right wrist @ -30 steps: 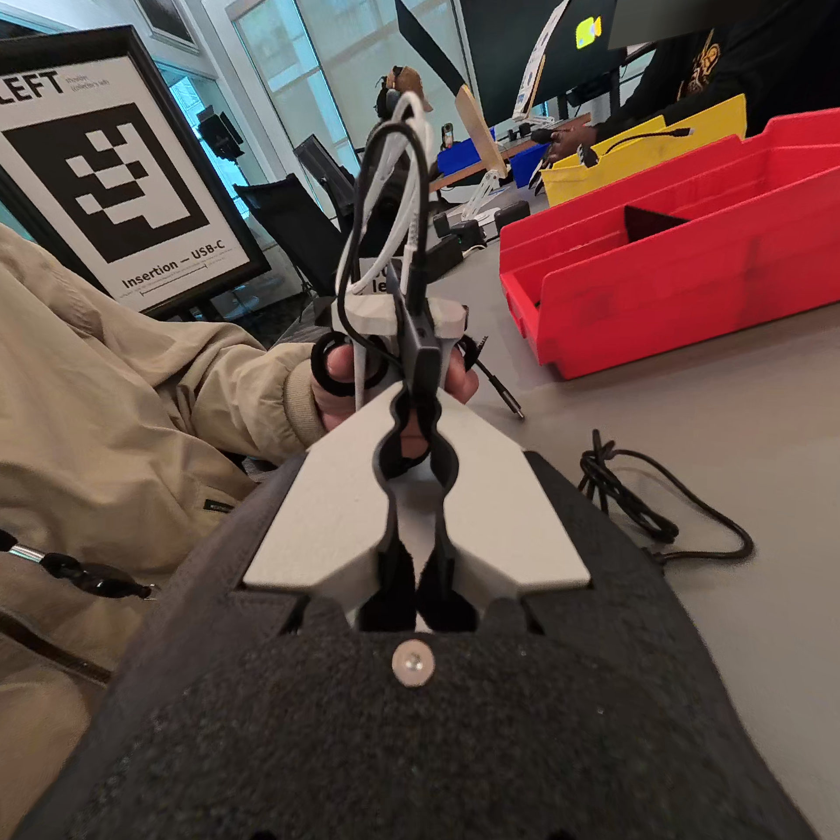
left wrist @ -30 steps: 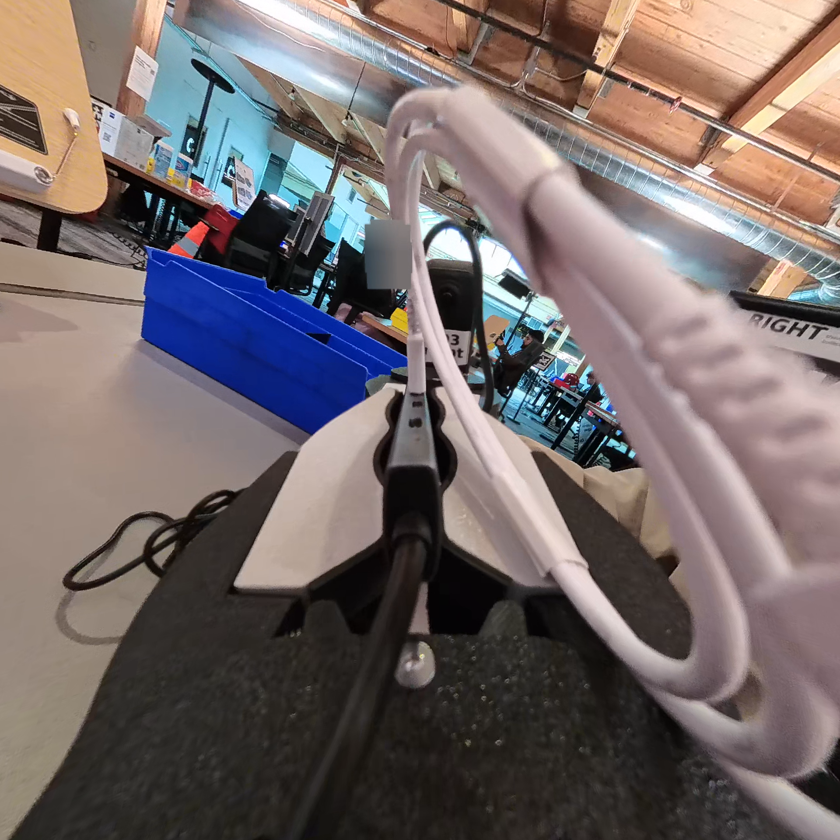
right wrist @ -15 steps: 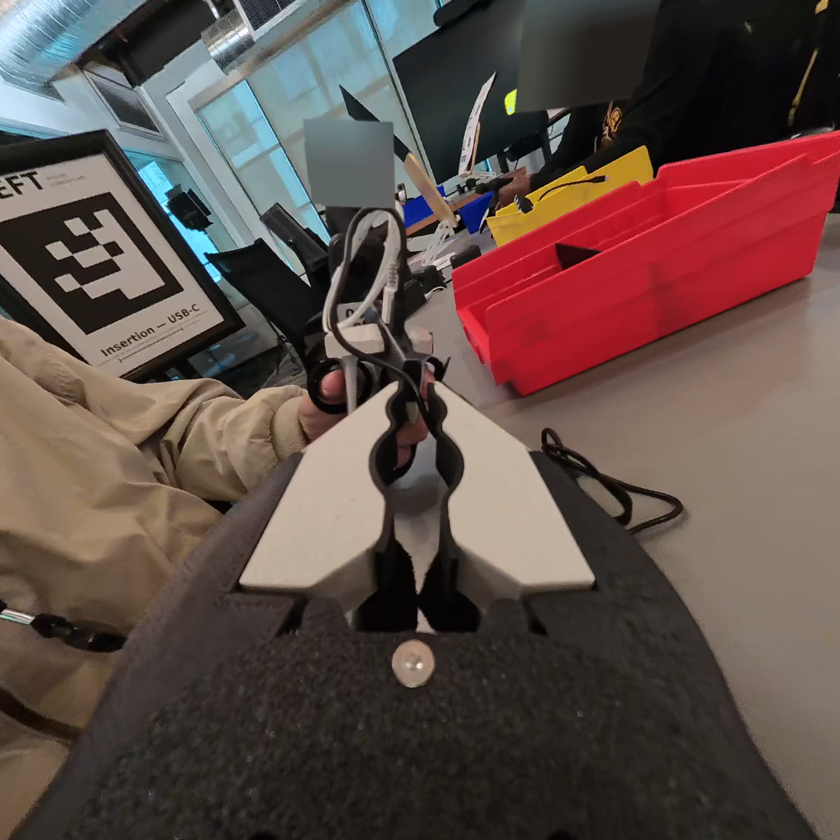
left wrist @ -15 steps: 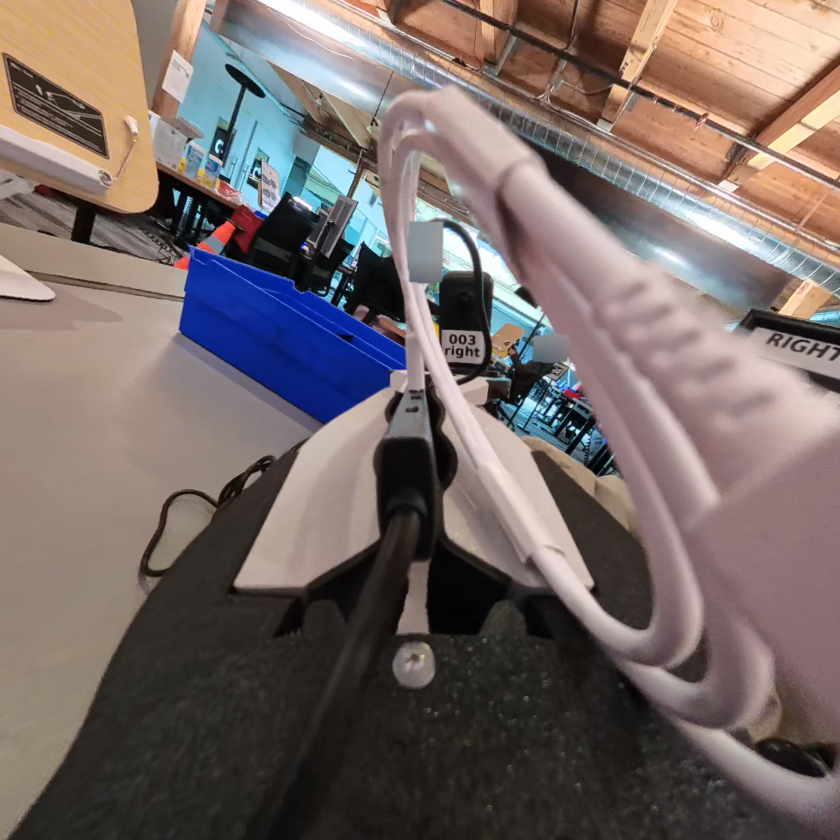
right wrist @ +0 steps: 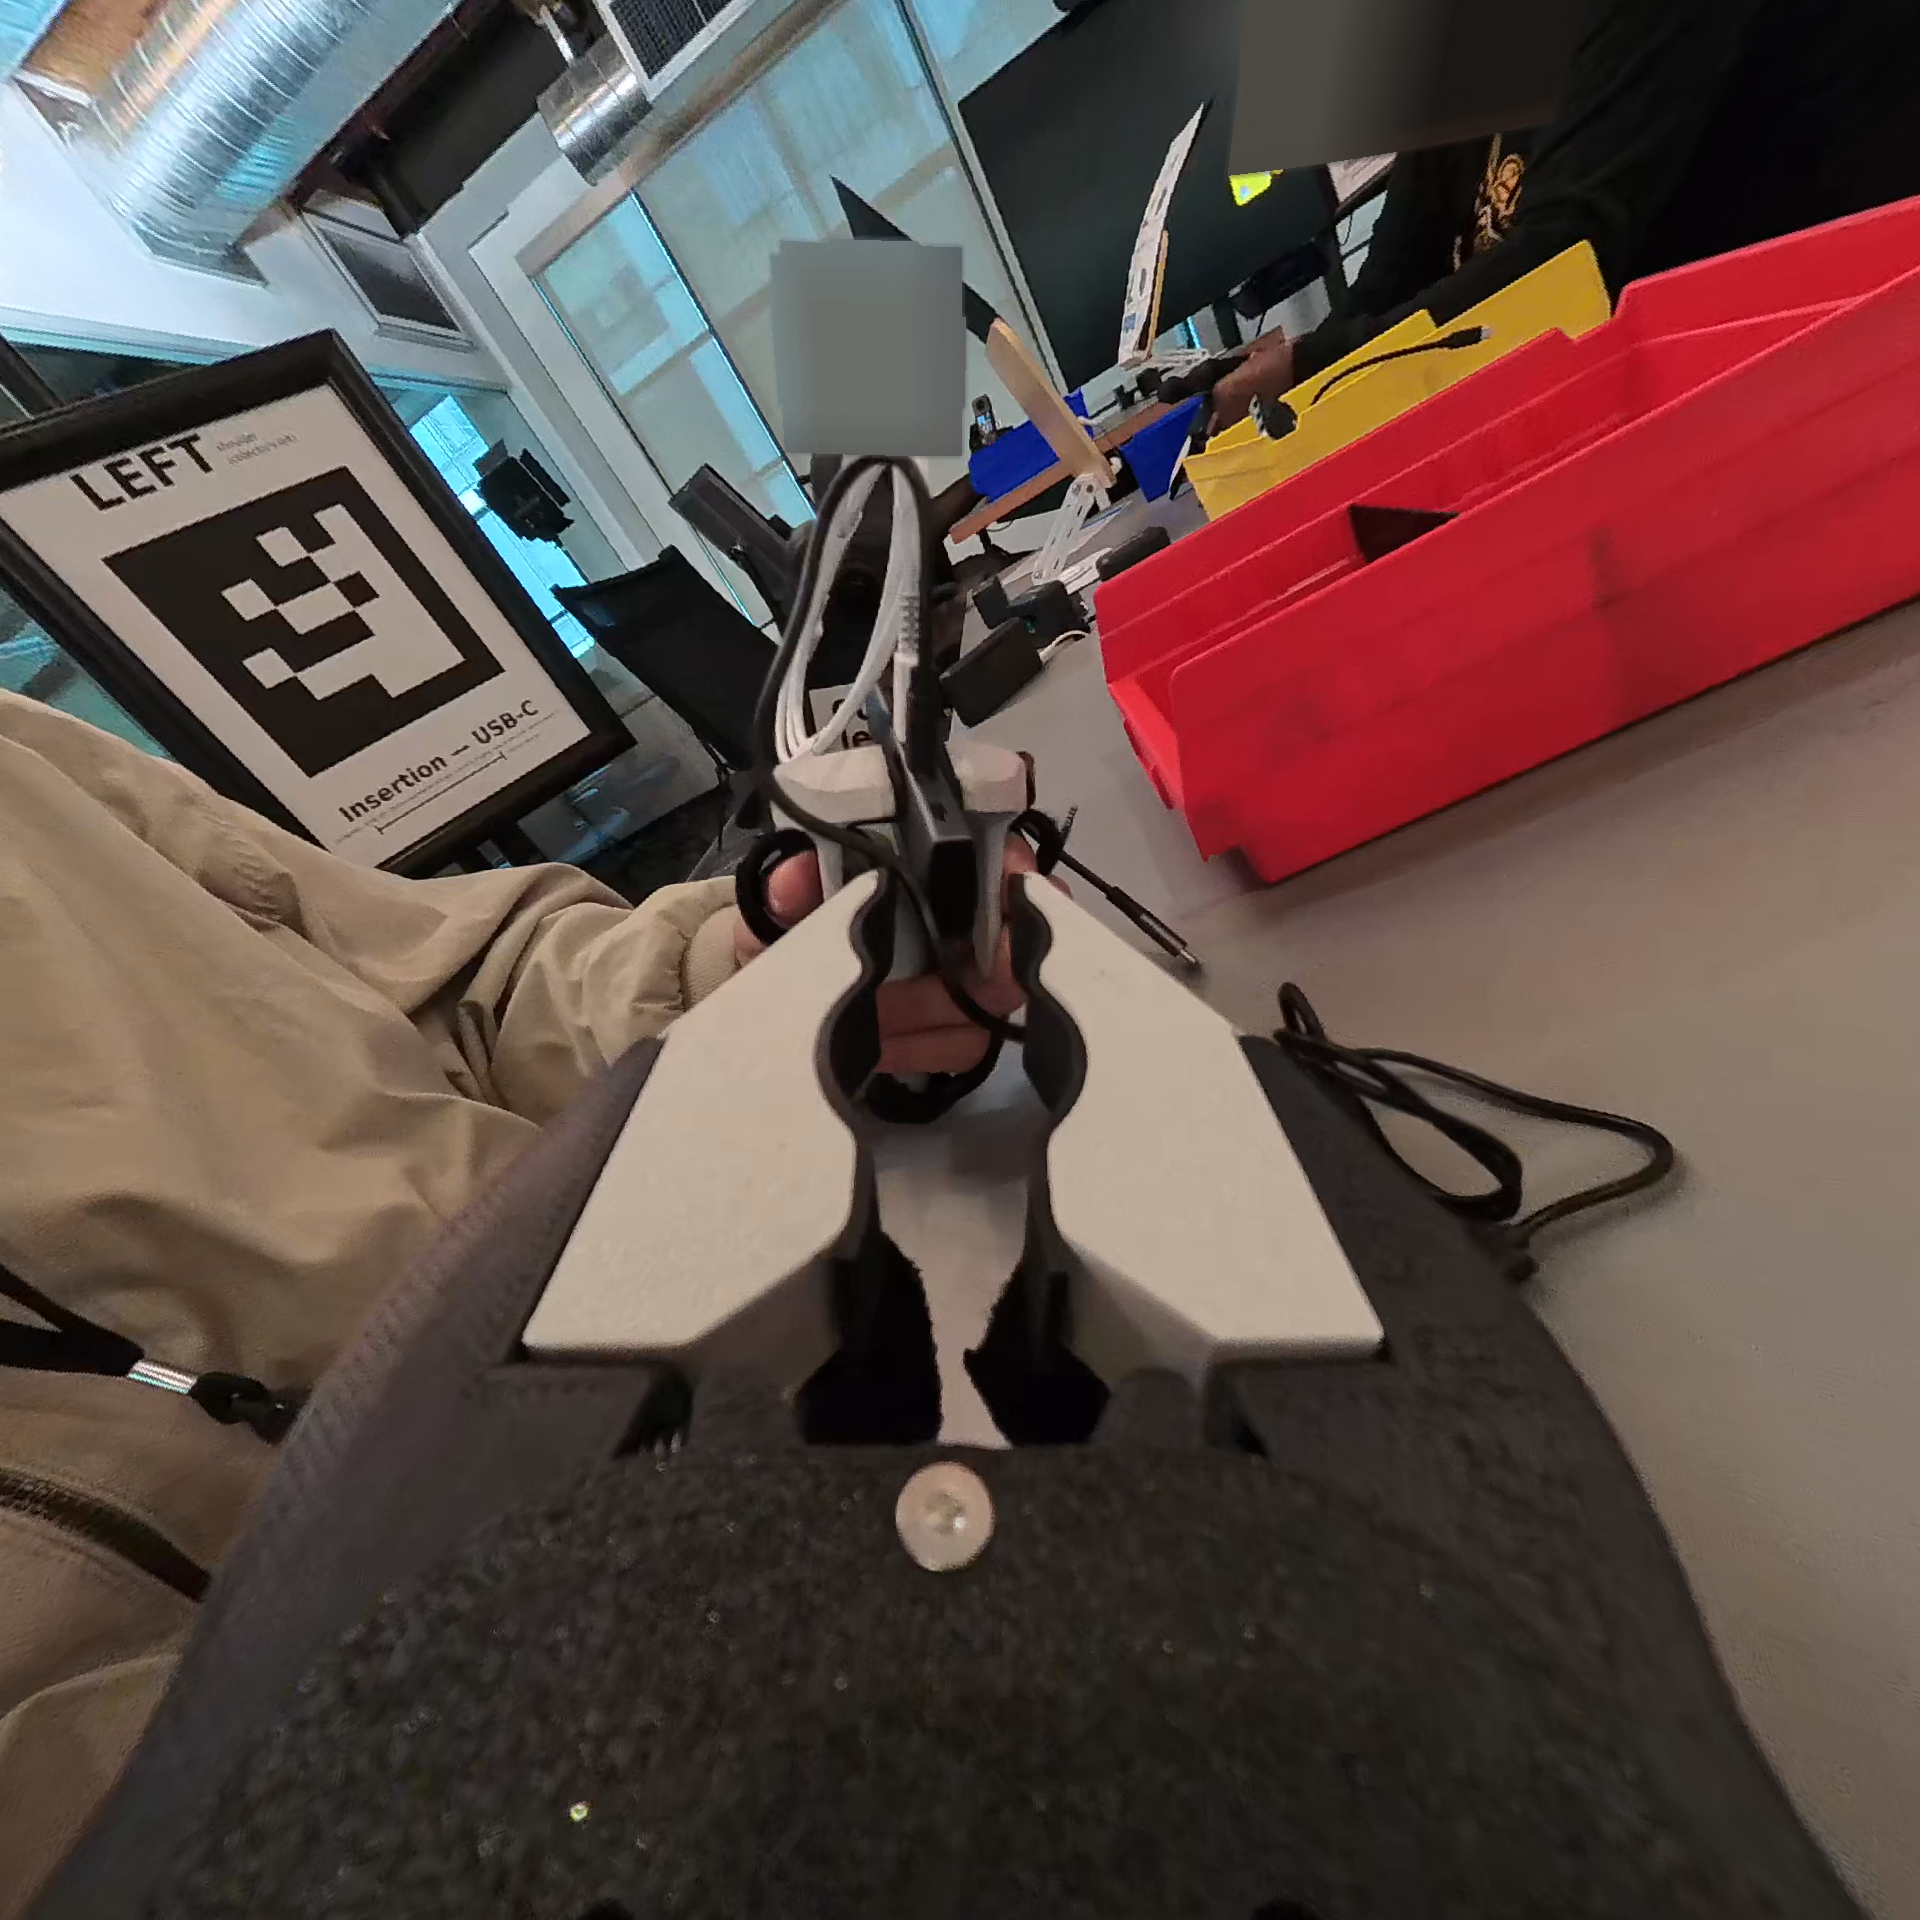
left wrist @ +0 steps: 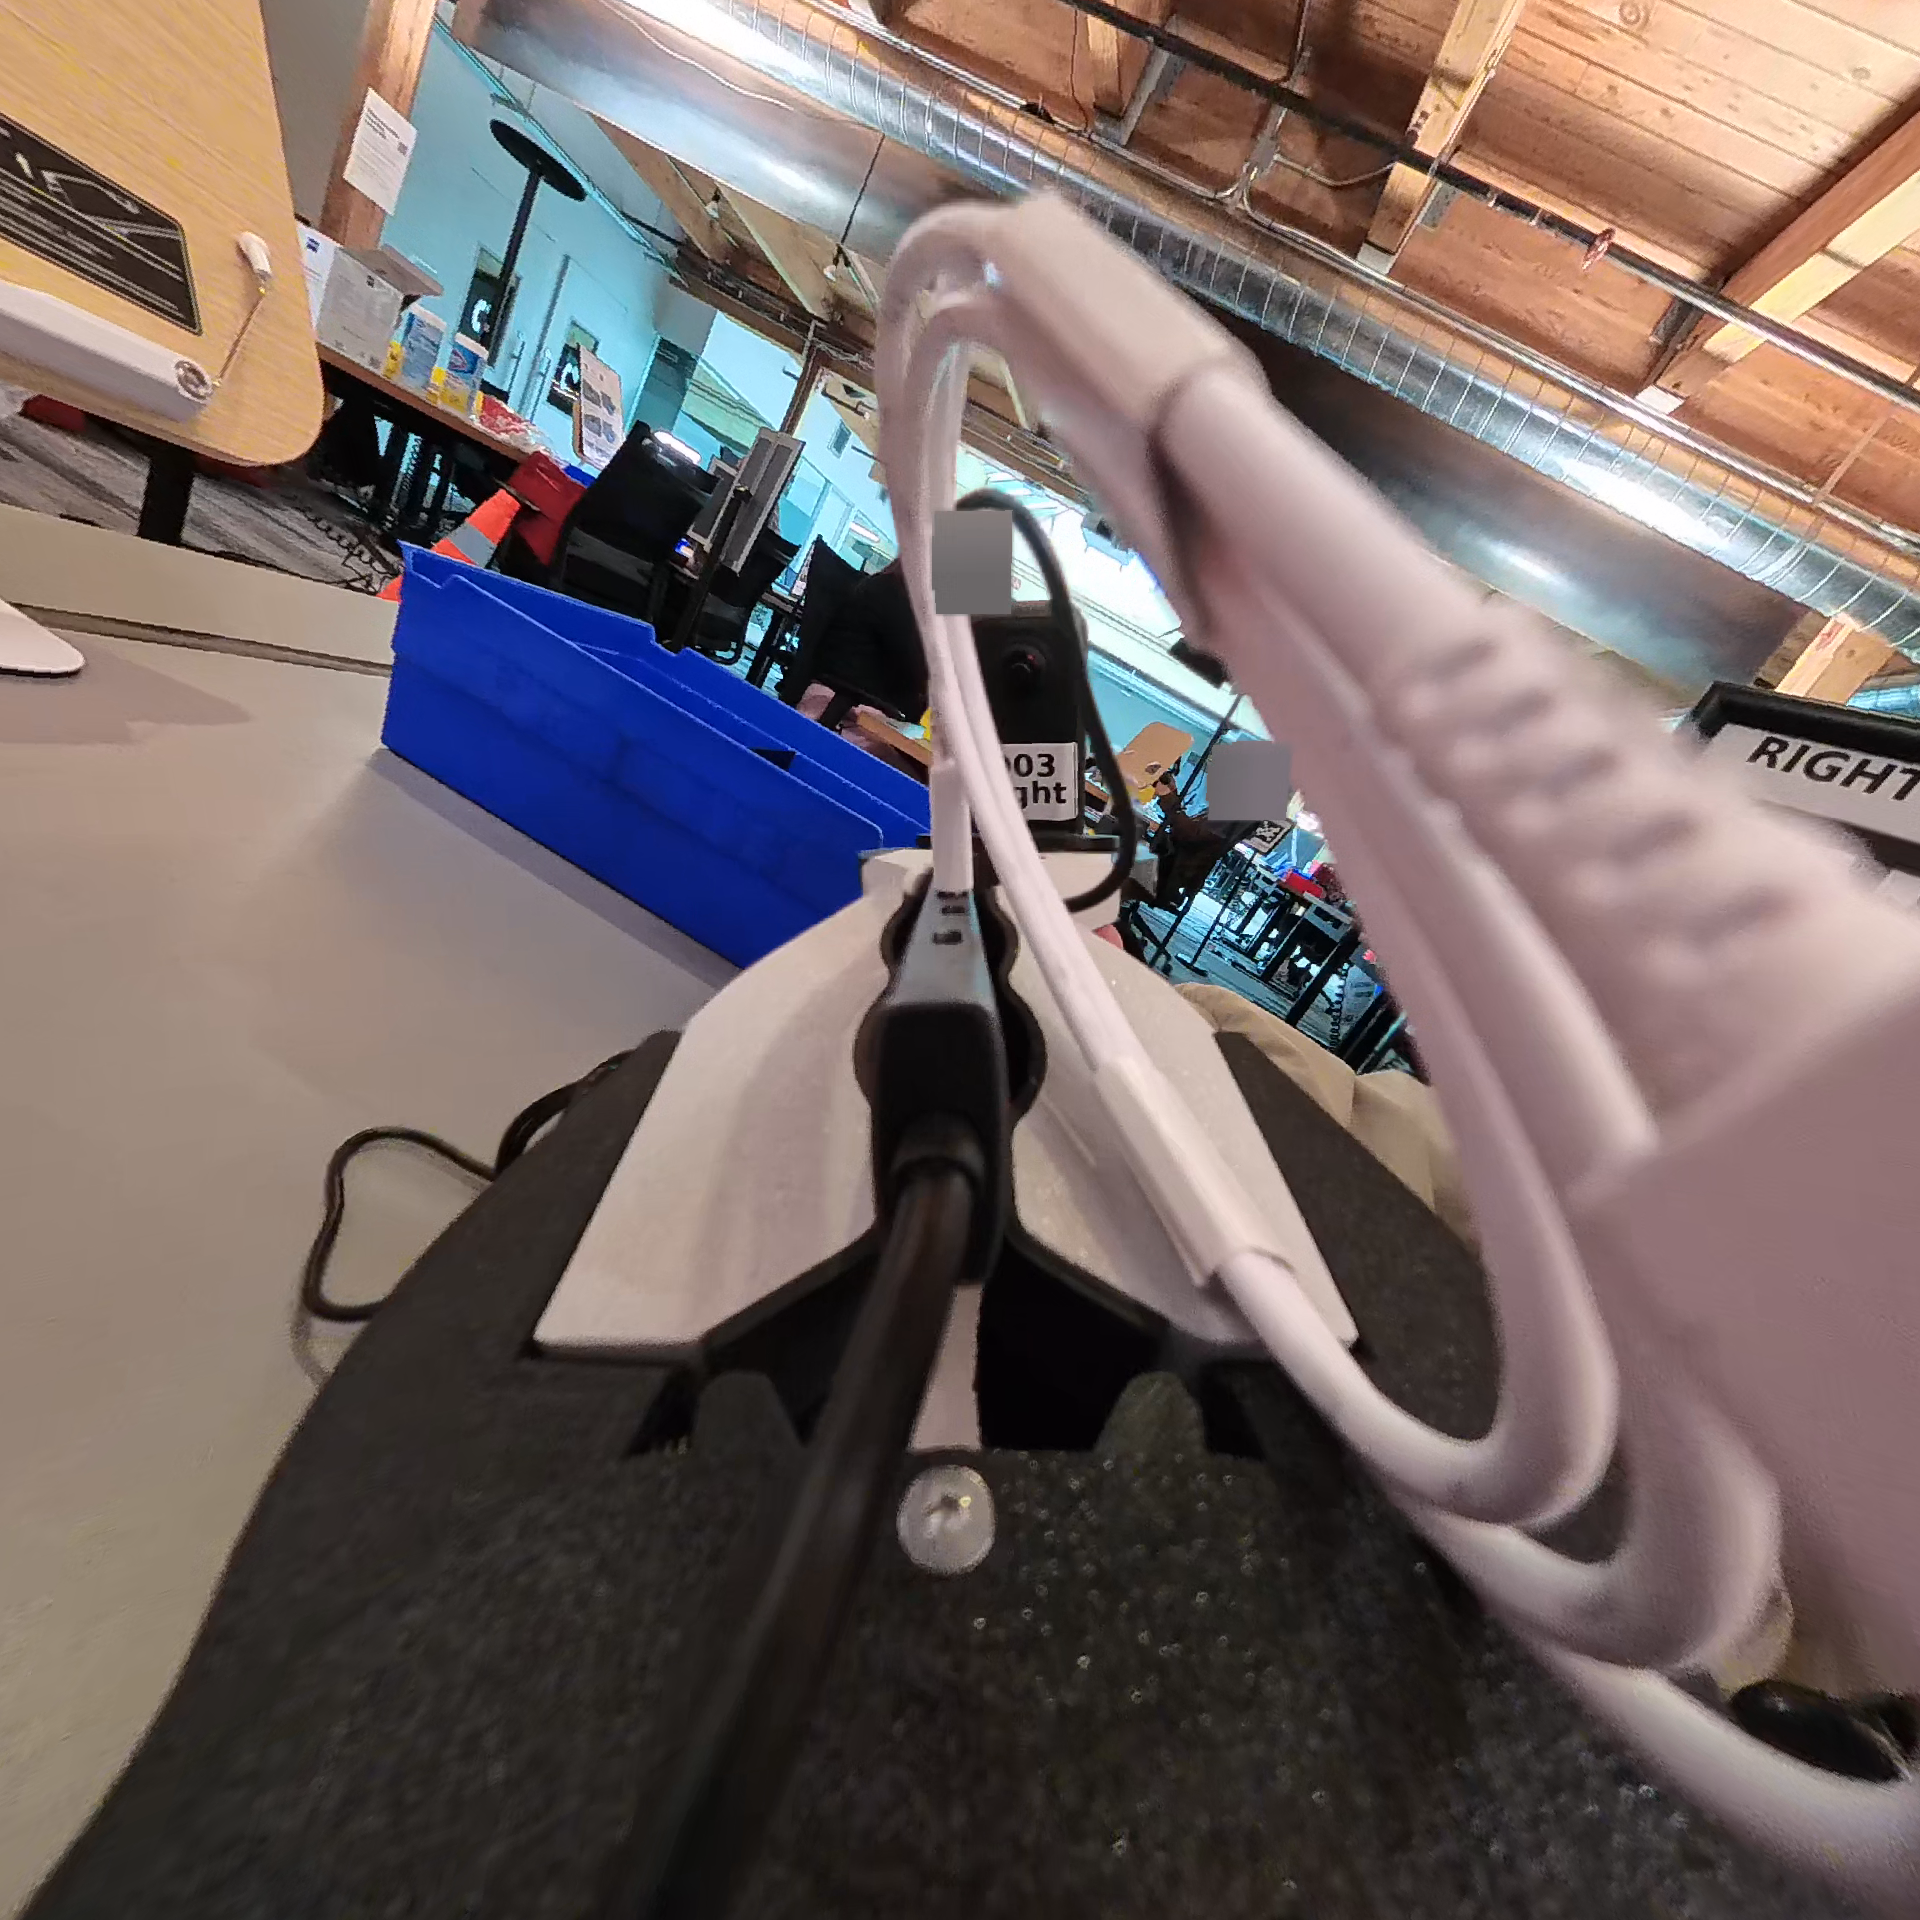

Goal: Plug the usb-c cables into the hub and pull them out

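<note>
In the left wrist view my left gripper point(left wrist: 951, 920) is shut on a slim black hub point(left wrist: 935, 1049), held above the grey table. The hub's black lead runs back toward the camera. A white USB-C cable point(left wrist: 1049, 997) has its plug seated in the hub's far end, and the rest of it loops up and over to the right. In the right wrist view my right gripper point(right wrist: 951, 914) is open and empty, a short way back from the hub point(right wrist: 940, 857). The left gripper point(right wrist: 894, 790) and the hand holding it show there, with the white cable point(right wrist: 902, 582) looped above.
A black cable point(right wrist: 1455, 1132) lies coiled on the table right of my right gripper; it also shows in the left wrist view point(left wrist: 343, 1226). A red bin point(right wrist: 1507, 665) and a yellow bin point(right wrist: 1403, 416) stand at the back right. A blue bin point(left wrist: 623, 748) is ahead left. A framed sign point(right wrist: 301, 623) and a beige sleeve point(right wrist: 260, 987) are at the left. Only a small space, under 4 cm, lies between the two pairs of fingers.
My right gripper, nearly closed at the hub's end a second ago, has opened wide and drawn back from it. The left gripper still holds the hub and has shifted slightly.
</note>
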Action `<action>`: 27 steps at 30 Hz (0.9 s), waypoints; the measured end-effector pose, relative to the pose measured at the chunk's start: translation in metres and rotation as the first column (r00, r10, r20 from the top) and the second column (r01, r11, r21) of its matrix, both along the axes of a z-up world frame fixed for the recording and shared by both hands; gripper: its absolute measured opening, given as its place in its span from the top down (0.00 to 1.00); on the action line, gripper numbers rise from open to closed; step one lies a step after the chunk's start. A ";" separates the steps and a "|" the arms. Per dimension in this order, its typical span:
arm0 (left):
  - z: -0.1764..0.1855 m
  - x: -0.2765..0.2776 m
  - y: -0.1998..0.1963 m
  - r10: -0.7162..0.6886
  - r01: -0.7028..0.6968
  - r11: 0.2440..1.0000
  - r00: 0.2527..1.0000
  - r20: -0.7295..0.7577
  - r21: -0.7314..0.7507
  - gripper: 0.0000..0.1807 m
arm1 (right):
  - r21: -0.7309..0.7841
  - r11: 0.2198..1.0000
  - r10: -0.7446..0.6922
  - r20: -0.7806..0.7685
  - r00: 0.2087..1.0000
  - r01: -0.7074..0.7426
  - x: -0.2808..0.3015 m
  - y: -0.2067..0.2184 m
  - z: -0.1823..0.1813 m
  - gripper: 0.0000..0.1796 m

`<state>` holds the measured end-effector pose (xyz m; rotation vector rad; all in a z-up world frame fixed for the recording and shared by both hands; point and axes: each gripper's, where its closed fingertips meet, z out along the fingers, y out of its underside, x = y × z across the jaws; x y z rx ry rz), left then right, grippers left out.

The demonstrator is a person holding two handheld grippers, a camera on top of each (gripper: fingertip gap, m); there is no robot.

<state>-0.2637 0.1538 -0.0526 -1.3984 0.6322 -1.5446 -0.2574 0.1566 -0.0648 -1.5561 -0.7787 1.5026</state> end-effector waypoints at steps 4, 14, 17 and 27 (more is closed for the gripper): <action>0.000 0.001 -0.001 -0.012 0.013 1.000 1.000 0.009 -0.011 0.94 | 0.000 1.000 0.006 -0.007 1.000 -0.006 -0.001 -0.002 0.001 0.93; -0.009 0.014 -0.016 -0.068 0.072 0.997 0.994 -0.083 0.039 0.83 | -0.022 1.000 -0.018 -0.171 0.985 0.014 0.023 0.007 0.033 0.94; -0.019 0.022 -0.026 -0.112 0.124 0.990 0.980 -0.165 0.068 0.83 | -0.014 0.996 -0.086 -0.181 0.980 0.085 0.043 0.021 0.050 0.94; -0.043 0.017 -0.026 -0.074 0.109 0.990 0.941 -0.329 0.091 0.87 | 0.265 0.916 -0.301 -0.042 0.953 0.301 0.119 0.086 0.176 0.94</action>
